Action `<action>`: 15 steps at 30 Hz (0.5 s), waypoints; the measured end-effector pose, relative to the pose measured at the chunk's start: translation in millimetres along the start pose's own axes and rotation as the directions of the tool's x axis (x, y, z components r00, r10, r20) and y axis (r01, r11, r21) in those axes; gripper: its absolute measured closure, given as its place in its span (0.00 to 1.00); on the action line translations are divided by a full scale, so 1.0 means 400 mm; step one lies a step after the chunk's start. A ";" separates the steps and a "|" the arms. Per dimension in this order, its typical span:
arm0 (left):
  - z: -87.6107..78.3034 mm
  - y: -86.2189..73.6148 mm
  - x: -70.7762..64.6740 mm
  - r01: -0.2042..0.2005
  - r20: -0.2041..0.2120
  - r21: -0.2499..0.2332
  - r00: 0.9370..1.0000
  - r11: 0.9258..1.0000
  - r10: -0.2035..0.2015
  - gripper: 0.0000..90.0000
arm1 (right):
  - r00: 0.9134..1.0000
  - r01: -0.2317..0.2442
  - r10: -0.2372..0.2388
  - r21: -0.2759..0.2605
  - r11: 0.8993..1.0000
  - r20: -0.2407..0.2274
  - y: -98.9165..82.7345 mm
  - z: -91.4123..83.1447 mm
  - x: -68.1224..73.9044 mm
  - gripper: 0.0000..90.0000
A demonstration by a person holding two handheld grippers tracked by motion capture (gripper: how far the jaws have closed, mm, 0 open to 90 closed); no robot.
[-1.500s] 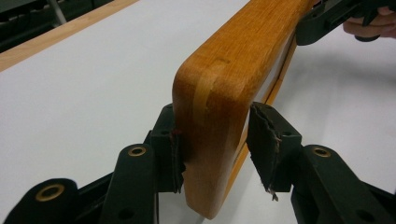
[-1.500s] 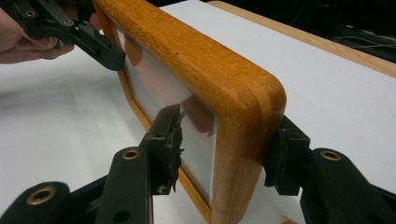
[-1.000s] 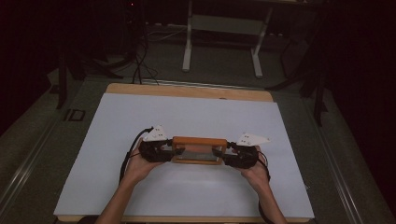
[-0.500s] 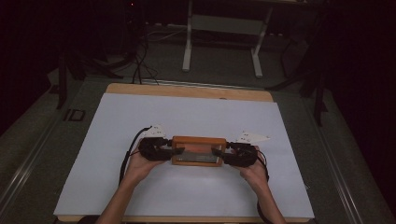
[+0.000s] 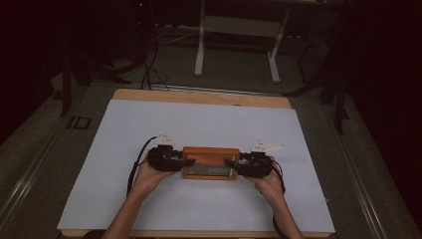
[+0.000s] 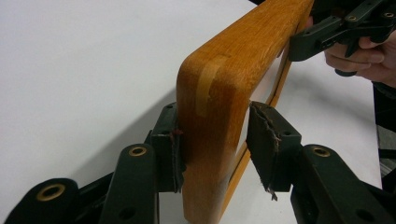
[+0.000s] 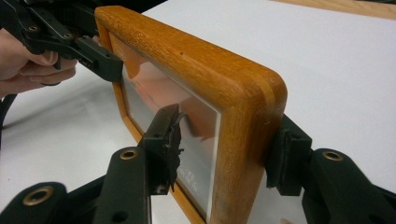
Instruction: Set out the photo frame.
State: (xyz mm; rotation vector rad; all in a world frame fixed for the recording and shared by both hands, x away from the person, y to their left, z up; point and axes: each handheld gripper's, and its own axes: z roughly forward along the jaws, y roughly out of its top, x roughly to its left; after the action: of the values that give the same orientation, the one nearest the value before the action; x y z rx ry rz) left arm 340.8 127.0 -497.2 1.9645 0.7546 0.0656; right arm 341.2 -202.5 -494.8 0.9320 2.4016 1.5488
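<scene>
A wooden picture frame (image 5: 209, 162) with a glass front is held just above the white table sheet (image 5: 199, 119), long side level. My left gripper (image 5: 181, 162) is shut on its left end, my right gripper (image 5: 234, 163) on its right end. In the left gripper view the left gripper (image 6: 215, 140) clamps the frame's rounded corner (image 6: 224, 79), and the right gripper (image 6: 336, 32) holds the far end. In the right gripper view one pad (image 7: 168, 140) of the right gripper (image 7: 224, 149) presses on the glass, the other sits behind the frame (image 7: 205, 65). The left gripper (image 7: 88, 46) grips the far end there.
The white sheet covers a wooden table whose far edge (image 5: 199, 97) shows bare. Beyond the table a metal stand (image 5: 234, 45) and cables (image 5: 149, 64) are on the dark floor. A cable (image 5: 137, 164) loops from the left gripper across the sheet.
The frame has tipped between the two grippers, so more of its glass face turns up toward the high camera. Both hands stay close to where they were.
</scene>
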 end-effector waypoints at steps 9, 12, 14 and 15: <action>0.007 -0.005 0.006 0.008 -0.005 0.007 1.000 1.000 -0.008 0.64 | 1.000 -0.017 0.017 0.008 1.000 -0.005 -0.008 0.011 -0.009 0.57; 0.009 -0.005 0.008 0.011 -0.008 0.004 1.000 1.000 -0.011 0.64 | 1.000 -0.016 0.016 0.009 1.000 -0.007 -0.008 0.012 -0.011 0.57; 0.010 -0.005 0.009 0.017 -0.010 0.002 1.000 1.000 -0.017 0.64 | 1.000 -0.024 0.024 0.007 1.000 -0.014 -0.009 0.014 -0.016 0.57; 0.010 -0.005 0.010 0.020 -0.011 0.001 1.000 1.000 -0.020 0.64 | 1.000 -0.026 0.026 0.009 1.000 -0.015 -0.008 0.015 -0.018 0.57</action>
State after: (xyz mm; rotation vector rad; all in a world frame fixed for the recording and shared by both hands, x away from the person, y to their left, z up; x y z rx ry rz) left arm 344.5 126.4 -502.1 1.9588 0.7812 0.0644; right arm 348.0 -202.8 -501.9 0.9605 2.4180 1.5609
